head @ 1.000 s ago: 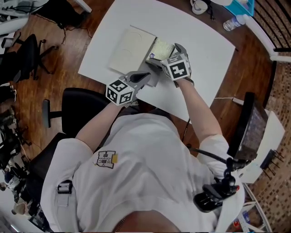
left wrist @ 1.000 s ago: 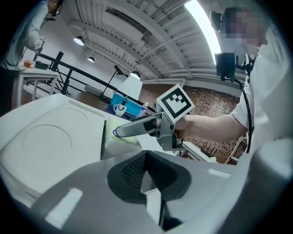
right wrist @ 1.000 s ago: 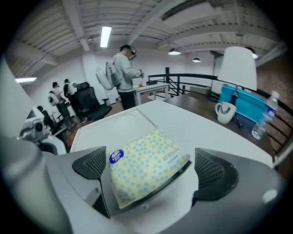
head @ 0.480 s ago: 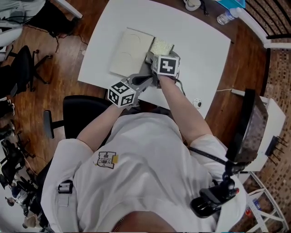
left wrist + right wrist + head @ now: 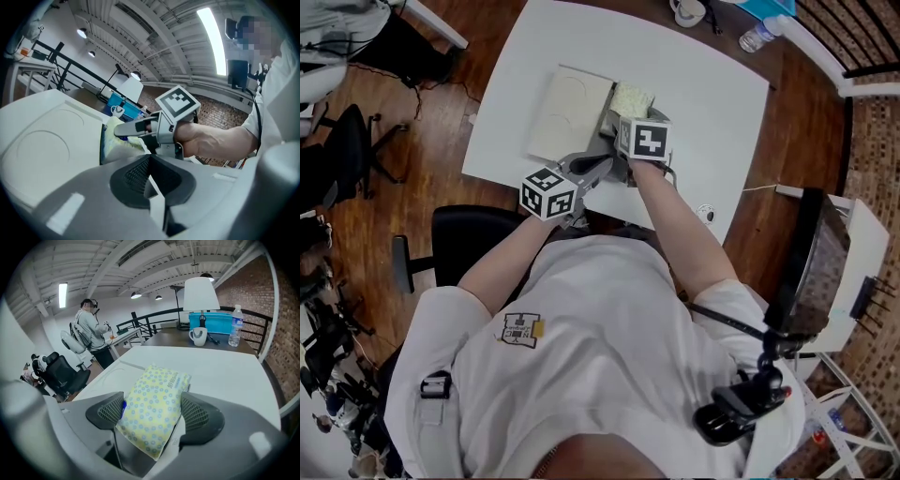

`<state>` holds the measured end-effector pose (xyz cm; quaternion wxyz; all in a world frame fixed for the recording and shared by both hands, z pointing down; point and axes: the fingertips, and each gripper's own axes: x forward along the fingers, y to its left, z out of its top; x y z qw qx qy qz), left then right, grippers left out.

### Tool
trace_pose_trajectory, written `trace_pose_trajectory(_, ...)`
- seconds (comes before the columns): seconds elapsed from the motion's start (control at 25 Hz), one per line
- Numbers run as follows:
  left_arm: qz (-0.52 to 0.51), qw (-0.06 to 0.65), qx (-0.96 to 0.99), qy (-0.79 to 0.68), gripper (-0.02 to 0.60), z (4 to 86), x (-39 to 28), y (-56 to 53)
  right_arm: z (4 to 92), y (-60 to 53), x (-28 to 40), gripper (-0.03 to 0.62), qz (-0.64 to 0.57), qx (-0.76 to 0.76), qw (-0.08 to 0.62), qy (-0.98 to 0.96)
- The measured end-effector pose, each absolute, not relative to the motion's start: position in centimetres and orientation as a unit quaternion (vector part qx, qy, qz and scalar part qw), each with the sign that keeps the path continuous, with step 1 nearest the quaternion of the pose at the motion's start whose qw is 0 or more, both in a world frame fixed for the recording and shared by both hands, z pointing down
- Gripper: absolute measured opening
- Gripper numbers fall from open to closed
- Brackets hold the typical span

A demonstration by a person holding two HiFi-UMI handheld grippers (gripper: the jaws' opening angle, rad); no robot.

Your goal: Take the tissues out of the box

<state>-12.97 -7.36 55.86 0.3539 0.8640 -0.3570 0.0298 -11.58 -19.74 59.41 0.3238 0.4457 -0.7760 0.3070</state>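
Observation:
A yellow tissue pack (image 5: 157, 404) with blue dots lies in the open white box, whose lid (image 5: 572, 112) is folded flat to the left. The pack (image 5: 633, 98) shows just beyond my right gripper (image 5: 617, 120). In the right gripper view the right gripper (image 5: 152, 411) straddles the pack's near end, its jaws closing, and both pads touch the pack's sides. My left gripper (image 5: 602, 164) is at the box's near corner. In the left gripper view it (image 5: 151, 180) is shut on a thin white edge of the box (image 5: 154, 206).
The white table (image 5: 712, 122) carries a mug (image 5: 198, 336), a water bottle (image 5: 236, 324), a blue bin (image 5: 211, 322) and a lamp (image 5: 201, 294) at its far side. A person (image 5: 91, 329) stands beyond the table. A black office chair (image 5: 441, 234) stands near the table's front edge.
My right gripper has shifted a little left over the box. The left gripper has stayed at the box's corner.

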Motion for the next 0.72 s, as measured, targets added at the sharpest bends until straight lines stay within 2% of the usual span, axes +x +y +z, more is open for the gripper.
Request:
trace_pose_trajectory(0.4,0.014,0.337,0.866,-0.369,-0.005,51.0,-9.9,-10.5,52.4,-19.4,-8.5,0.376,0.288,0.429,0.245,-0.820)
trace_pose_trajectory(0.72,0.041,0.300,0.890,-0.340,-0.005,49.3,-1.1,-13.4,49.4,-20.3,2.8,0.376,0.264,0.478,0.233,-0.805)
